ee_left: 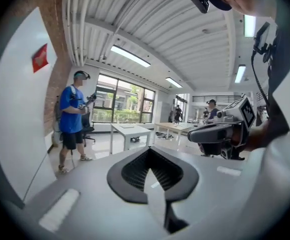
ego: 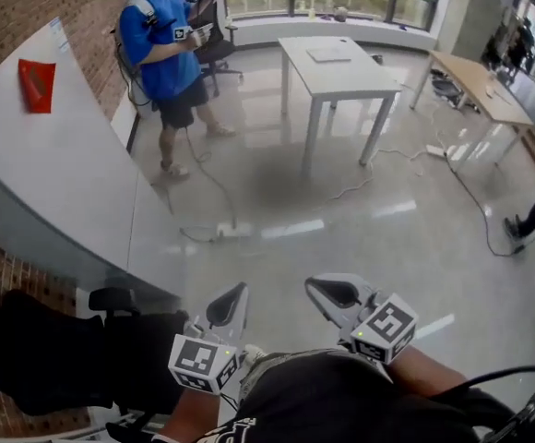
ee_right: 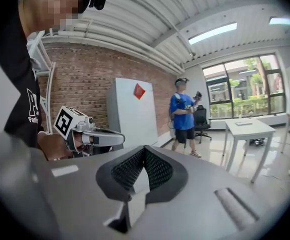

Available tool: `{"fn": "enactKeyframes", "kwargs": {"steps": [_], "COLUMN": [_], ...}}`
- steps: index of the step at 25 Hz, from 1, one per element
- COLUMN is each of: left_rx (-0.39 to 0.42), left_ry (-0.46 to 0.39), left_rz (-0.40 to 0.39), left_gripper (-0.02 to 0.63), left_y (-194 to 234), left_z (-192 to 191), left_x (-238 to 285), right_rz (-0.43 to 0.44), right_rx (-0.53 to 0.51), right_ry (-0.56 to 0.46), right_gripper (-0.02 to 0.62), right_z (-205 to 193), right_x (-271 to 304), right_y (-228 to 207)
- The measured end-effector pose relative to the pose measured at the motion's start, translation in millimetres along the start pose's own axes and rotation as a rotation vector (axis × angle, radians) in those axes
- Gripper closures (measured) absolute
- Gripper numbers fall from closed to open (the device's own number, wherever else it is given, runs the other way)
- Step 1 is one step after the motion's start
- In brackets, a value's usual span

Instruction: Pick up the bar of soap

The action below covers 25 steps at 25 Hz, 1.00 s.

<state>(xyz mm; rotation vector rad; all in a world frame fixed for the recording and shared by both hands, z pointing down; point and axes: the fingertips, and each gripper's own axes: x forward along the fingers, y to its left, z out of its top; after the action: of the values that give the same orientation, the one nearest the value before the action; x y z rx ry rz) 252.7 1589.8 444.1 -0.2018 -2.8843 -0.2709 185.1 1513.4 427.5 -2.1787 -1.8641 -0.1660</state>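
No bar of soap shows in any view. I hold both grippers close to my body, above the floor and pointing out into the room. In the head view the left gripper [ego: 234,301] and the right gripper [ego: 326,293] sit side by side, a small gap apart. Each has its jaws pressed together with nothing between them. The left gripper view shows its own shut jaws [ee_left: 149,170] and the right gripper [ee_left: 219,132] off to the right. The right gripper view shows its own shut jaws [ee_right: 144,170] and the left gripper [ee_right: 95,137] to the left.
A person in a blue shirt [ego: 161,49] stands by a brick wall at the upper left. A white panel [ego: 65,173] with a red patch leans there. A white table [ego: 337,67] and a wooden table [ego: 478,86] stand further off. Cables [ego: 219,233] cross the floor. A black chair [ego: 55,363] is at my left.
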Motion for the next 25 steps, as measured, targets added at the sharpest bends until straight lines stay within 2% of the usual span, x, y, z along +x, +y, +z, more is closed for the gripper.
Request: {"fn": "enactKeyframes", "kwargs": {"steps": [4, 7, 13, 20, 25], "left_rx": [0.056, 0.087, 0.127, 0.159, 0.196], "left_ry": [-0.003, -0.006, 0.013, 0.006, 0.009], "left_rz": [-0.180, -0.258, -0.389, -0.522, -0.614], "left_gripper": [0.598, 0.598, 0.598, 0.598, 0.598], "left_y": [-81, -127, -207, -312, -370], "left_z": [12, 19, 15, 20, 19], "left_x": [54, 80, 119, 146, 159], "right_rz": [-0.182, -0.272, -0.396, -0.529, -0.599], "right_rx": [0.046, 0.074, 0.038, 0.055, 0.078], "right_ry": [-0.041, -0.060, -0.077, -0.106, -0.143], "right_gripper": [0.588, 0.588, 0.589, 0.588, 0.588], "right_z": [-19, -27, -43, -56, -68], "right_x": [-87, -138, -221, -319, -363], "right_y": [-43, -60, -79, -90, -95]}}
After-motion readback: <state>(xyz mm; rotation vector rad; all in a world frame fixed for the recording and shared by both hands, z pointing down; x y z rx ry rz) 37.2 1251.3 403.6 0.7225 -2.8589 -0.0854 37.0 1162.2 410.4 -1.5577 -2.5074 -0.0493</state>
